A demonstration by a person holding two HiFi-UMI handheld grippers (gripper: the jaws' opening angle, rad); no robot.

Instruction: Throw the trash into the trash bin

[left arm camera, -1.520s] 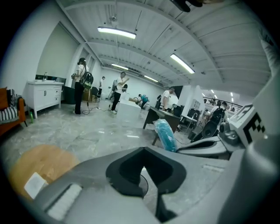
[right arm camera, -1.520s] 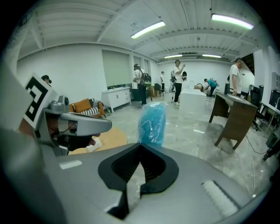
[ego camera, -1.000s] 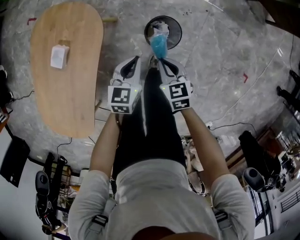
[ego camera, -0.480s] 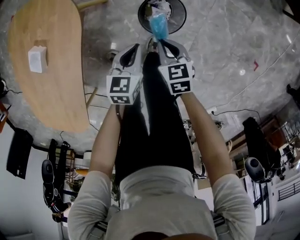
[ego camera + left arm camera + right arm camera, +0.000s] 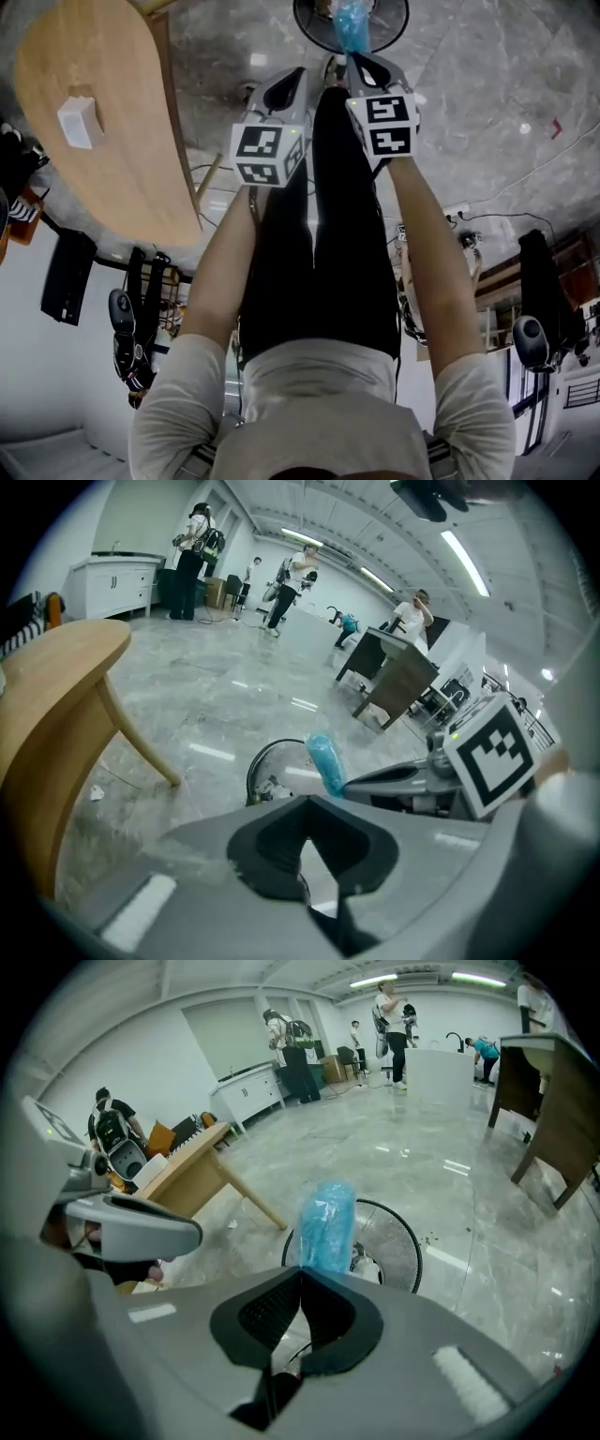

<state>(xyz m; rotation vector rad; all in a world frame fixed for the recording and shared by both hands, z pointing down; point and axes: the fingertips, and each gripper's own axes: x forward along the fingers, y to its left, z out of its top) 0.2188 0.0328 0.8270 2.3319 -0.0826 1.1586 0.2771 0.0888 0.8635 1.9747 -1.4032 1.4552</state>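
A crumpled blue plastic wrapper (image 5: 352, 26) (image 5: 326, 1227) sticks out of my right gripper (image 5: 354, 56) (image 5: 302, 1271), whose jaws are shut on its lower end. It hangs just above the round black wire trash bin (image 5: 302, 21) (image 5: 403, 1241) on the marble floor; some rubbish lies inside. My left gripper (image 5: 298, 73) (image 5: 305, 803) is beside the right one, a little to its left, jaws shut with nothing in them. In the left gripper view the wrapper (image 5: 325, 764) shows over the bin (image 5: 258, 761).
A rounded wooden table (image 5: 103, 141) with a white box (image 5: 80, 122) on it stands to the left of the bin. Cables and bags (image 5: 131, 319) lie on the floor behind me. Dark desks (image 5: 553, 1119) and several people show far off.
Both grippers have sunk toward the bin with the wrapper still held. The bin and wrapper now sit at the top edge of the head view.
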